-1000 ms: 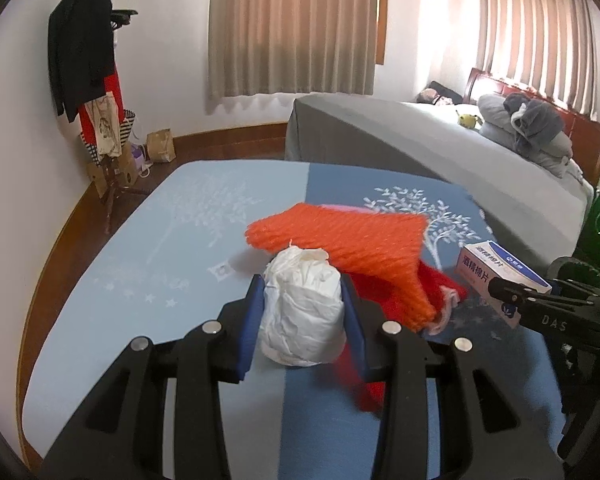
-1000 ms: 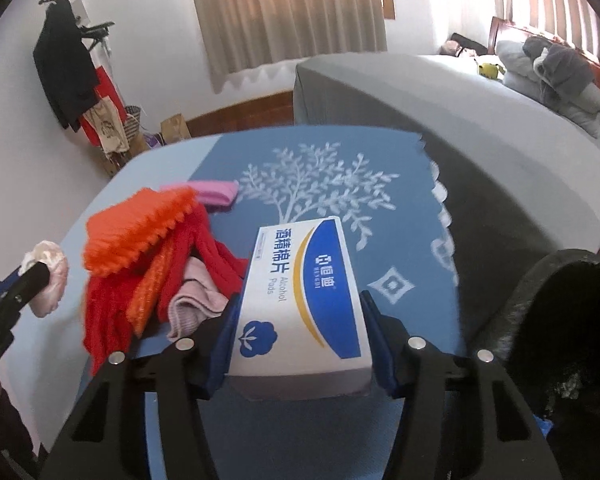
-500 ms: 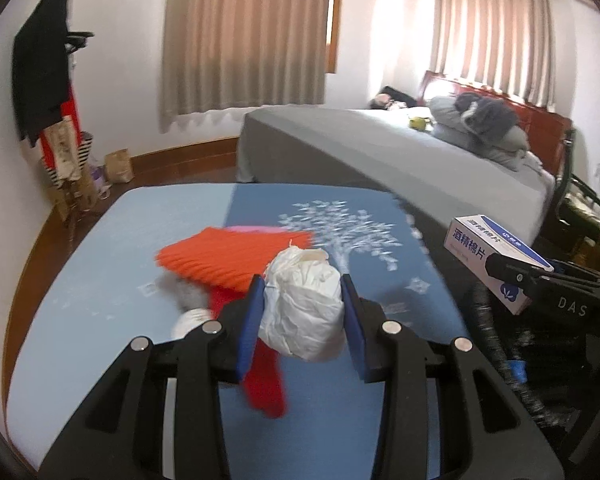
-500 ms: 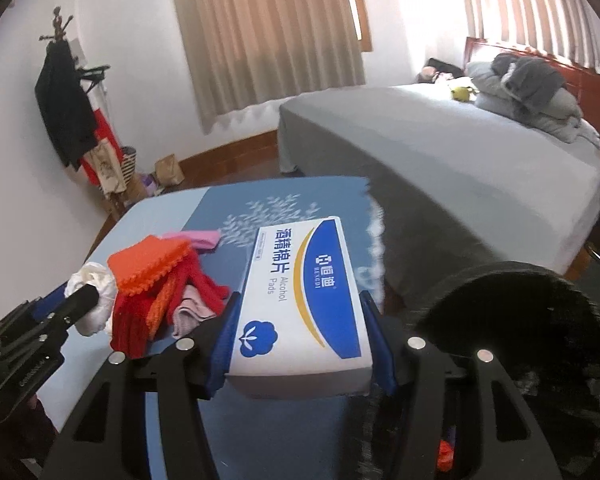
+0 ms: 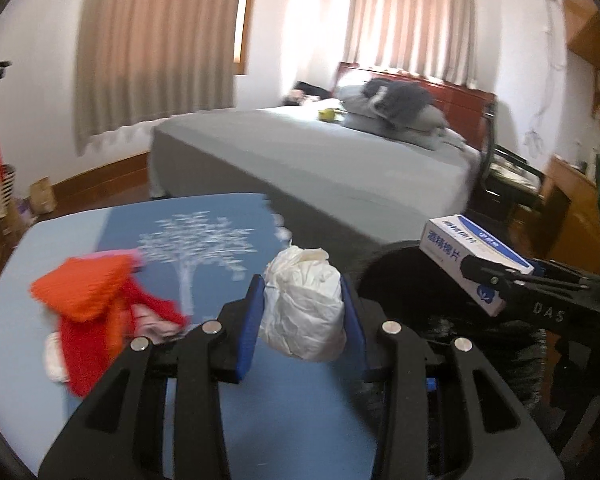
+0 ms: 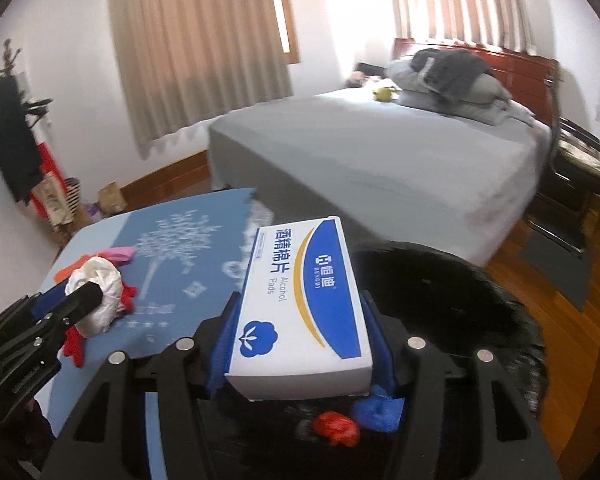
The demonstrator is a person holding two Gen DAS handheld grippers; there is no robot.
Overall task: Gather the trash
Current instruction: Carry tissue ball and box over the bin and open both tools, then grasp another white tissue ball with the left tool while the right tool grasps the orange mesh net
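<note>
I am standing over the blue table (image 5: 80, 240) in a bedroom, carrying two pieces of rubbish toward the black bin (image 6: 460, 280) that is sitting just off the table's right edge, with the grey bed (image 6: 360, 152) stretching beyond it. By my reckoning this is the carry-and-drop stage of the clean-up: both pieces are lifted clear of the tabletop and neither is released yet.

My right gripper (image 6: 300, 344) is clamping the white-and-blue alcohol-pad box (image 6: 304, 300) by its long sides, jaws pressed flat against the card, and is holding it above the near part of the bin's mouth. Inside the bin, below the box, a red scrap (image 6: 336, 428) and a blue scrap (image 6: 380, 408) are lying.

My left gripper (image 5: 304, 312) is pinching a crumpled white wad (image 5: 304, 300) of tissue or plastic, blue pads squeezing it on both sides. It is hanging over the table's right-hand part, beside the bin's rim and not yet above the opening.

Behind it on the cloth, a heap of red and orange knitwear (image 5: 96, 304) with something pink is staying put; I take that for clothing, not rubbish.

Next, as I judge it, I am needing to part the right jaws so the box falls inside the rim, then bring the left gripper across until the wad is hanging squarely over the dark opening before letting go. The wad is light and may cling to a pad.
</note>
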